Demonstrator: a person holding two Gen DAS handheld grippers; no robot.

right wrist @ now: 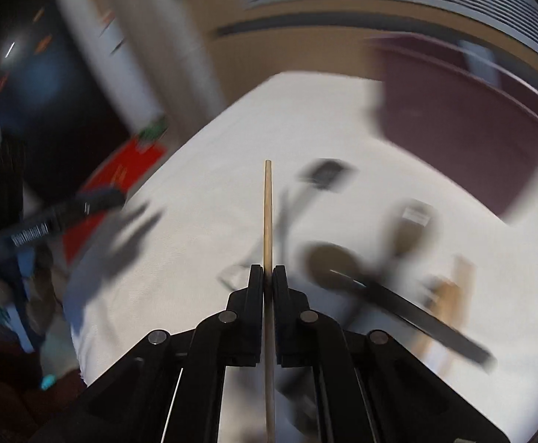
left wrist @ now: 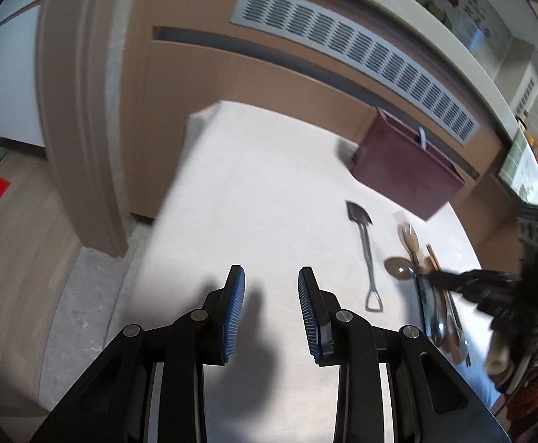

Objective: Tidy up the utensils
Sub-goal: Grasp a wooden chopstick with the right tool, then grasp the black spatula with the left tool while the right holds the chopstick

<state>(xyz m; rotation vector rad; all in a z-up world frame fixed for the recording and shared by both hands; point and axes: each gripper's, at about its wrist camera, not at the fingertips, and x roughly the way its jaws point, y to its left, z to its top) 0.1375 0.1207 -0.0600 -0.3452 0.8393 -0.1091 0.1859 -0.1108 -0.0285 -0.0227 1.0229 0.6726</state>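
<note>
Several utensils (right wrist: 346, 269) blurred beyond clamped chopstick (right wrist: 268, 214).

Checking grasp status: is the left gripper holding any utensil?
No, the left gripper is open, with only white tablecloth showing between its blue pads.

Right gripper (right wrist: 268, 271) clamped on a thin wooden chopstick (right wrist: 268, 214), stick running straight out between the pads and back under the camera. Below it a white table (right wrist: 202, 170), heavily motion-blurred. Dark shovel-shaped utensil (right wrist: 324, 175) ahead, black-handled spoon (right wrist: 337, 260) to the right, possibly wooden utensils (right wrist: 453, 288) beyond it. Maroon box (right wrist: 465, 122) at far right. Left gripper (right wrist: 95, 199) at left edge, too blurred to read.
</note>
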